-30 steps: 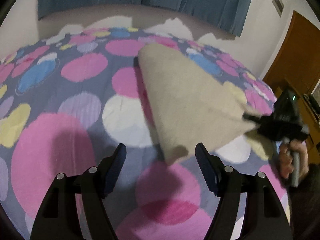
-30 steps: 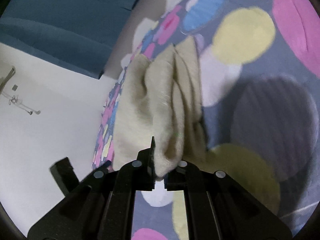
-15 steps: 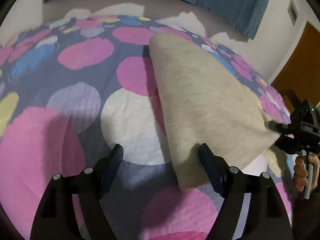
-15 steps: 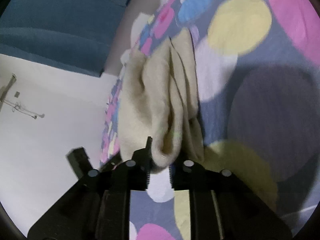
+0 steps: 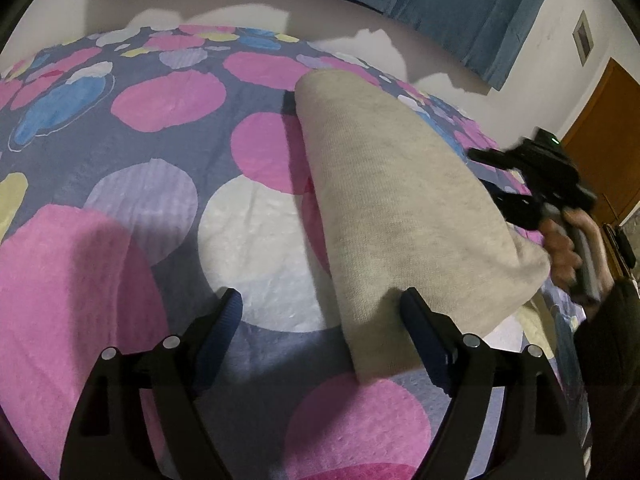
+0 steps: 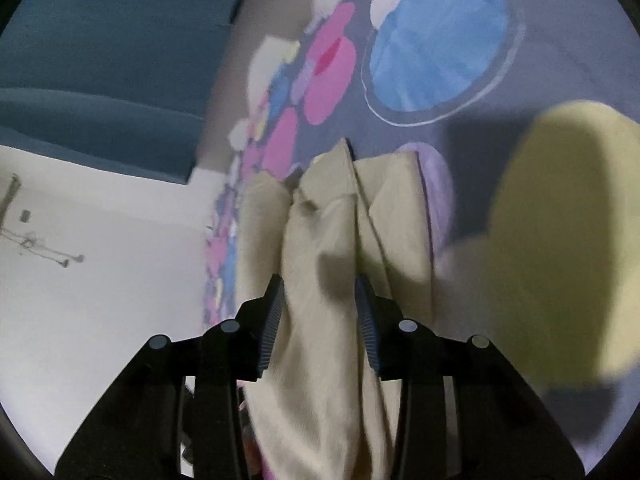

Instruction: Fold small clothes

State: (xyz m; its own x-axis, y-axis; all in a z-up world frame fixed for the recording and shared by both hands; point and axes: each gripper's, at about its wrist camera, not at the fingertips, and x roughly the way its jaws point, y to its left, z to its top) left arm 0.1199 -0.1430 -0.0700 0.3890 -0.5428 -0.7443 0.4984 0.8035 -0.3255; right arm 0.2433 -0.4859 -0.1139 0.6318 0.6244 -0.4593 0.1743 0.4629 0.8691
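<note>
Black left gripper point(image 5: 320, 312), blue pads point(image 5: 224, 320), dark sleeve point(image 5: 608, 344)

- No text, label, brand, number or sign can be read in either view.
- The small framed plate on the wall point(image 5: 583, 38), near the upper right corner of the left wrist view, is too small to read.

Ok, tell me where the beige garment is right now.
The beige garment lies folded on the polka-dot bedspread, right of centre in the left wrist view. Its near corner is beside the left gripper, and the right gripper is opening around its other end.
</note>
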